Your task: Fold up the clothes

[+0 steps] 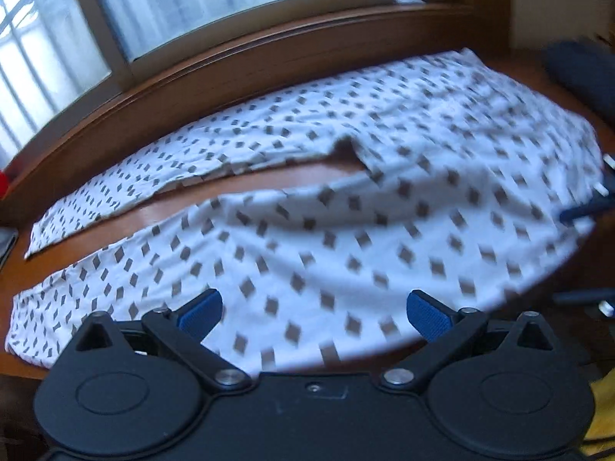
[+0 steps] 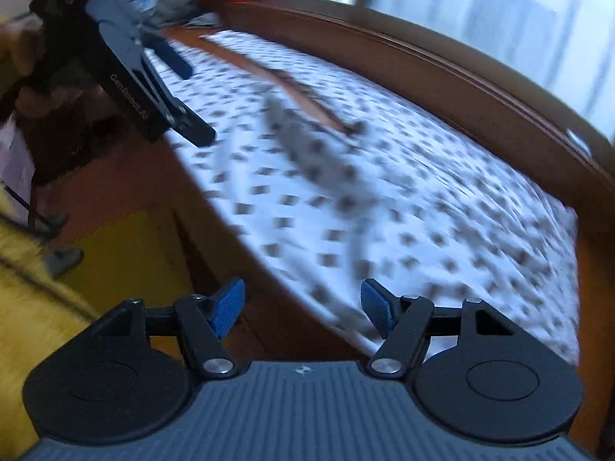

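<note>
A white garment (image 1: 384, 211) printed with brown diamonds lies spread on a wooden surface (image 1: 269, 184); it looks like trousers, with two legs running to the left. My left gripper (image 1: 313, 299) hovers open over the near leg, with nothing between its blue pads (image 1: 423, 315). The right wrist view shows the same garment (image 2: 384, 192), blurred by motion. My right gripper (image 2: 303, 288) is open above the garment's near edge and holds nothing. A hand holds the left gripper (image 2: 192, 100) at the upper left, open over the cloth. The right gripper's tips (image 1: 588, 203) show at the garment's right edge.
A window with a wooden sill (image 1: 269, 50) runs behind the surface. A dark object (image 1: 584, 73) lies at the far right. Yellow fabric (image 2: 38, 307) sits below the surface's front edge. Loose clothes (image 2: 169, 7) are piled at the far end.
</note>
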The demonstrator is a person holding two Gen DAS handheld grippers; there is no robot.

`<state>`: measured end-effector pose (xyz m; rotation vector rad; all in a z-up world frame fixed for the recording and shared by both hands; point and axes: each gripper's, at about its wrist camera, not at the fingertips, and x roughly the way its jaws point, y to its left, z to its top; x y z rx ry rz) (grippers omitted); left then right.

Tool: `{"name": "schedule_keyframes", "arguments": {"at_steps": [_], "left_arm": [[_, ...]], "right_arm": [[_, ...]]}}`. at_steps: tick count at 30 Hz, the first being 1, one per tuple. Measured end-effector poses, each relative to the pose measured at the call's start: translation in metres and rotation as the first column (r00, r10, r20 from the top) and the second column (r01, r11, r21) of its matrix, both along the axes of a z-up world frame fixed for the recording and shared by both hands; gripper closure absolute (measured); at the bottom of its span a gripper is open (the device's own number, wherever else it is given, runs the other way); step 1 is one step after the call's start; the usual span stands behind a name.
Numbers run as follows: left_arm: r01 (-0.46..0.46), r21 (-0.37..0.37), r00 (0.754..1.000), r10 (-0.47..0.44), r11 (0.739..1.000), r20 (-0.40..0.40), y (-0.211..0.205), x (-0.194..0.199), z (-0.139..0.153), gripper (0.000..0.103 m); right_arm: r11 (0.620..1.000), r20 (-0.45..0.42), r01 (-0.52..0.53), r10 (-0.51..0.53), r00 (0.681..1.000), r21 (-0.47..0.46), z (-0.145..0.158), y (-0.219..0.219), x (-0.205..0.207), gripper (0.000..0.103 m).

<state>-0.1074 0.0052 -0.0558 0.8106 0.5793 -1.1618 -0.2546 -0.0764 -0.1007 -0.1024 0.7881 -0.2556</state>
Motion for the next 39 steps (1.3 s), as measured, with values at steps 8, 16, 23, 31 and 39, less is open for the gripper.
{"name": "schedule_keyframes", "arguments": {"at_steps": [8,16,23,31,39], "left_arm": [[0.160,-0.031,0.978,-0.154,0.987,0.143,0.020,-0.045,-0.011,0.001],[0.150,-0.062,0.983,-0.142,0.987,0.118,-0.021,-0.050,-0.021,0.064],[0.014,-0.088,1.000,-0.015,0.996,-0.014,-0.025,-0.025,-0.004,0.098],[-0.081,-0.092,0.995,0.075,0.993,-0.070,-0.028,-0.019,0.016,0.098],[-0.154,-0.096,0.985,0.145,0.983,-0.093,-0.042,-0.019,0.026,0.098]], "right_arm": [[1.000,0.033,0.006,-0.006,0.999,-0.007,0.007,-0.004,0.012,0.098],[0.998,0.145,0.013,-0.021,0.989,0.059,0.037,-0.025,0.004,0.098],[0.999,0.174,0.039,-0.042,0.984,0.020,0.042,-0.027,-0.014,0.045],[0.985,-0.044,-0.065,0.059,0.997,-0.158,0.032,-0.073,-0.051,0.033],[0.933,-0.297,-0.222,0.135,0.945,-0.283,0.021,-0.122,-0.083,0.039]]}}
